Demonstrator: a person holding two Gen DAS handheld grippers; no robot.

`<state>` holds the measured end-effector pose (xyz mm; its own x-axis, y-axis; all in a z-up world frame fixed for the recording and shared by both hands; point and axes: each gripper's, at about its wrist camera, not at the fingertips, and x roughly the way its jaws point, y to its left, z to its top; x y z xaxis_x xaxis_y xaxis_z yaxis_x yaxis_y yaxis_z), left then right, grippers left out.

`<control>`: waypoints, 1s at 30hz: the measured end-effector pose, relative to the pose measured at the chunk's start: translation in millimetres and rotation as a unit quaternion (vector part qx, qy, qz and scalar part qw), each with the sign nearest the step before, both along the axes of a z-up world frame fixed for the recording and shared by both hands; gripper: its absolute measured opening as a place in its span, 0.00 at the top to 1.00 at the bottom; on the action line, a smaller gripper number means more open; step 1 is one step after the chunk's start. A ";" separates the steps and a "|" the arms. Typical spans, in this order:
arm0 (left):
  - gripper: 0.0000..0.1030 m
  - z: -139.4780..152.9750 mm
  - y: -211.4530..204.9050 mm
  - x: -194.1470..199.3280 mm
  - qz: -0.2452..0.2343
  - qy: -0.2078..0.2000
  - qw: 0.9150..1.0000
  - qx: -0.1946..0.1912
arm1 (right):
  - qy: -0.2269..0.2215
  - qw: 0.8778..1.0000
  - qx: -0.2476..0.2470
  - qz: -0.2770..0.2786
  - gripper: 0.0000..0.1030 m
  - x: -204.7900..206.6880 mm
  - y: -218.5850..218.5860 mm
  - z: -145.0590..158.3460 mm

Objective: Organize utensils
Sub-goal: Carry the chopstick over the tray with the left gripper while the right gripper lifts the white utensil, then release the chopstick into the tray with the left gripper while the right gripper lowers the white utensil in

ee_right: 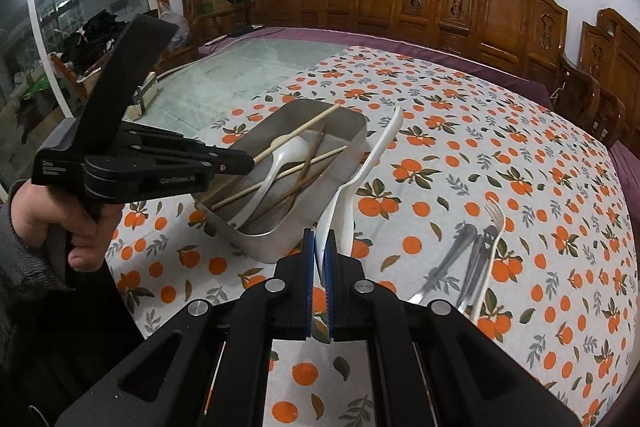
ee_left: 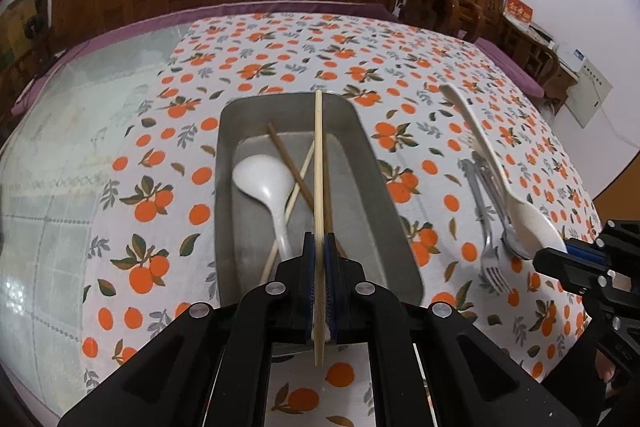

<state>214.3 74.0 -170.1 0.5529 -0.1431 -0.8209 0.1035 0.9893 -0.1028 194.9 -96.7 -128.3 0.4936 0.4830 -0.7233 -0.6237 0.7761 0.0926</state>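
Utensils split two ways: metal tray [ee_left: 240, 131] at frame centre of the left wrist view already holds a white ladle [ee_left: 264, 183], a dark chopstick [ee_left: 290, 165] and a pale one [ee_left: 298, 183]; to its right, loose on the table [ee_left: 280, 39], lie metal forks [ee_left: 486, 211].

Left hand-held gripper [ee_left: 319, 247]: jaws pressed together on a light chopstick [ee_left: 318, 147], pinched near its lower end, the long tip reaching over the tray's far rim.

Right hand-held gripper [ee_right: 320, 251]: jaws pinched on a white spoon [ee_right: 372, 155] at its bowl end, handle running up along the tray's right wall. Can't tell if the handle touches the wall.

Risks, as I read it:
- Chopstick is held far off its middle. It could pivot in the pads or, once let go, tip out over the far rim rather than drop inside.
- Spoon is gripped on curved, smooth plastic, so it could twist or slip out.
- Both tools close on the same tray. The spoon handle could knock the tray wall and shove it, or cross the chopstick.
- Tray contents already lie crossed, so new pieces may ride up on them and roll out.
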 end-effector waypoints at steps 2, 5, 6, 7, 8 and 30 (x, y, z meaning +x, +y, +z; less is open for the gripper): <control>0.96 -3.6 1.8 2.2 0.002 0.005 1.000 -0.001 | 0.001 1.000 0.000 0.003 0.94 0.5 3.1 -0.3; 0.96 -7.8 2.6 5.0 0.006 0.010 1.000 0.001 | 0.002 1.000 0.001 0.007 0.94 1.1 7.7 0.3; 0.96 -8.9 2.3 6.1 0.005 0.011 1.000 0.001 | 0.002 1.000 0.001 0.008 0.94 1.6 9.2 0.4; 0.96 -9.6 2.0 7.1 0.005 0.012 1.000 0.002 | 0.002 1.000 0.001 0.010 0.94 2.0 11.3 0.7; 0.96 -10.6 1.5 8.0 0.005 0.013 1.000 0.002 | 0.002 1.000 0.001 0.011 0.94 2.2 12.8 0.7; 0.89 28.1 38.4 -1.3 0.047 -0.046 0.998 0.021 | 0.010 0.999 -0.002 0.045 0.94 18.3 55.8 -4.1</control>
